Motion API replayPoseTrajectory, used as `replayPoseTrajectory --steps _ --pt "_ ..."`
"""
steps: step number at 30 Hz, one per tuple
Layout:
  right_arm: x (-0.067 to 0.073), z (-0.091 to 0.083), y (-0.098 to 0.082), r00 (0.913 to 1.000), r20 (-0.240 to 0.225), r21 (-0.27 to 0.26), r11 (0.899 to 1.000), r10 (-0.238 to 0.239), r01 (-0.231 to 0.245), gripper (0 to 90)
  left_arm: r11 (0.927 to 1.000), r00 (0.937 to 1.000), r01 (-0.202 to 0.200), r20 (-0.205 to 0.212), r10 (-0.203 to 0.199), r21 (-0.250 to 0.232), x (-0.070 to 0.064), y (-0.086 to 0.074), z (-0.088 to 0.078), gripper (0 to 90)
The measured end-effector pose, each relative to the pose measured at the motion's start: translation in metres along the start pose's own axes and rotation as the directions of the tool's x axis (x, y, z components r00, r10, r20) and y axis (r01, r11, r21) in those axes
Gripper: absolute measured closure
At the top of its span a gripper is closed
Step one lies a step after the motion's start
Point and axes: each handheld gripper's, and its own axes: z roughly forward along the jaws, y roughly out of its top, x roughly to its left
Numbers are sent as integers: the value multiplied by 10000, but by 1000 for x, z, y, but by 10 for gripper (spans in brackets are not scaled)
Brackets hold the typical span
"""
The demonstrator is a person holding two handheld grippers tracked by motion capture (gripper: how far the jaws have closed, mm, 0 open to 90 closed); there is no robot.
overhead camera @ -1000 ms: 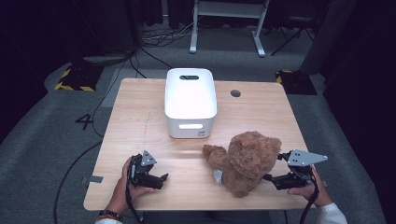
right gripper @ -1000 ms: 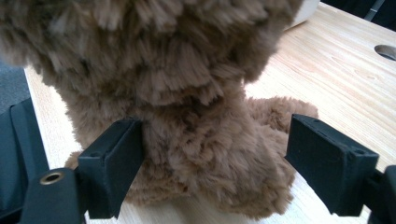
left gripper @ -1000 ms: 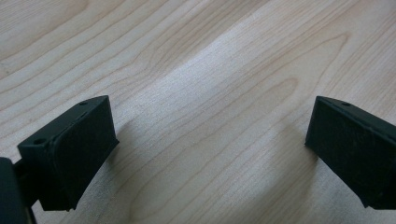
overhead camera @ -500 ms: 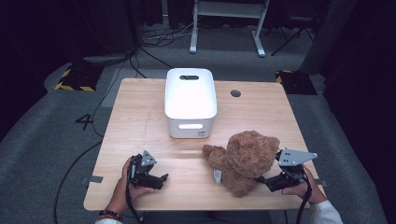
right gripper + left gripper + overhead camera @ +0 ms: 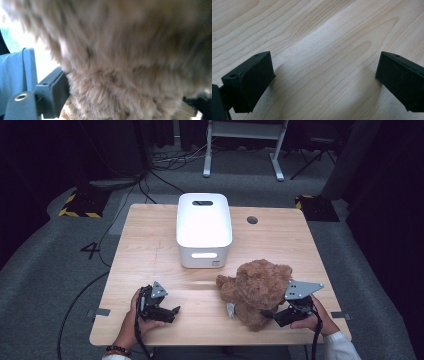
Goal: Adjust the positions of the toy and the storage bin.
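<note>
A brown teddy bear [image 5: 257,287] sits on the wooden table [image 5: 150,250] near its front right. My right gripper [image 5: 272,312] presses into the bear's right side, low down. In the right gripper view its jaws stand wide apart with the bear's fur [image 5: 125,62] between them, so it is open around the bear's body. My left gripper [image 5: 172,312] rests near the front left of the table, pointing right. In the left gripper view it [image 5: 324,82] is open over bare wood, with nothing between its jaws.
A white bin [image 5: 204,227] with a handle slot stands at the middle back of the table. A round cable hole [image 5: 252,220] sits to its right. The table's front edge runs close to both hands. Cables and a metal stand lie on the floor beyond.
My right gripper has moved left and slid against the bear, so fur now lies between its jaws. The left gripper has stayed where it was.
</note>
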Motion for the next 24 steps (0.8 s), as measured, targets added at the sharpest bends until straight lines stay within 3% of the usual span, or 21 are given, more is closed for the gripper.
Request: replayPoseTrajectory --steps 5,9,14,24 --pt "2 3 -2 9998 26 -22 9998 -181 181 268 10000 10000 -1 8 1 -4 0 0 0 18" --pt "3 6 -4 9992 141 -190 9991 -363 366 394 10000 10000 10 -10 -10 -1 0 0 0 18" --pt "1 7 -6 9993 216 -394 9987 -320 329 505 10000 10000 13 -6 -13 1 0 0 0 17" --pt "3 0 -12 9980 570 -740 9968 -270 312 595 9999 9999 113 -105 -112 53 -1 1 1 6"
